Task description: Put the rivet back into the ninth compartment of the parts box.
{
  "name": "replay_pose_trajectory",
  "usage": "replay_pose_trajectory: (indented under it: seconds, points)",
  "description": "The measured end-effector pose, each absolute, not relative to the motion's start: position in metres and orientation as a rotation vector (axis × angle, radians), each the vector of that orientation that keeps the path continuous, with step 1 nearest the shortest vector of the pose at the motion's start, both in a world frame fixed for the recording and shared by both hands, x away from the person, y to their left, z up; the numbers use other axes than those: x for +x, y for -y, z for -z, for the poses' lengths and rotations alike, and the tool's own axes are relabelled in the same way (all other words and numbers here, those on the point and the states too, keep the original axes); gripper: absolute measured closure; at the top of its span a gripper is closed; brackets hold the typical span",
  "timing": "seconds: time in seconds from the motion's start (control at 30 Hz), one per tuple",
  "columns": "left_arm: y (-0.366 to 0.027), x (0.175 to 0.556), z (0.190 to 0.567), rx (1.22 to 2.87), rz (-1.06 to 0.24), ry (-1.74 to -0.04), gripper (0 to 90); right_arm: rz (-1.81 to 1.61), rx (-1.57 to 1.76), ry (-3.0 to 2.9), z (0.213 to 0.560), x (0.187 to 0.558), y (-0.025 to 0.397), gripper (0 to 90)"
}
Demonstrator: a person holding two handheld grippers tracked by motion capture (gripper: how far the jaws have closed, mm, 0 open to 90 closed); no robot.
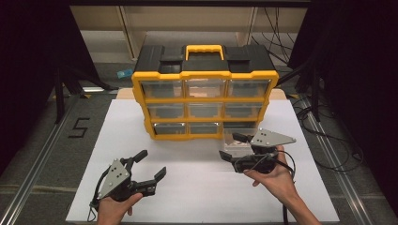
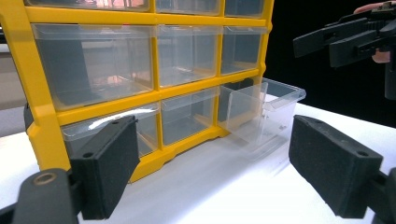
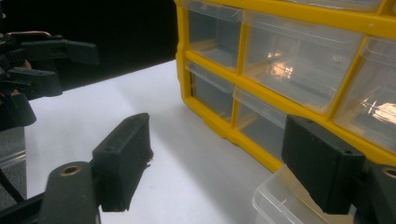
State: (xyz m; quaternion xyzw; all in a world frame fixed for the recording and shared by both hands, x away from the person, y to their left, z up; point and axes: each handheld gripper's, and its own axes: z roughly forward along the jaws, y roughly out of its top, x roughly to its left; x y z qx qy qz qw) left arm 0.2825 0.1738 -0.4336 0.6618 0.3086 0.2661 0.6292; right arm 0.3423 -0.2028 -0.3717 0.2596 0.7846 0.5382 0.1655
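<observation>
A yellow and black drawer organizer stands at the back of the white board, with three rows of clear drawers. Its bottom right drawer is pulled out onto the board; this clear drawer looks empty in the left gripper view. My right gripper hangs open just in front of that drawer, with one jaw over the drawer's near corner. Toward the front left my left gripper is open, with nothing between its jaws, aimed at the organizer.
The white board lies on a grey table with metal rails along both sides. A black "5" mark is on the table at the left. Cables trail on the right. Shelving stands behind the organizer.
</observation>
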Motion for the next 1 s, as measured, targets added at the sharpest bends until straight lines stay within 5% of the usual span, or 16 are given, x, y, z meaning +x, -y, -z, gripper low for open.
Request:
replay_pose_trajectory:
  seconds: [1.0]
  points:
    - [-0.173, 0.285, 0.435, 1.523, -0.612, -0.676, 16.0, -1.615, 0.771, -2.184, 0.397, 0.325, 0.211, 18.4]
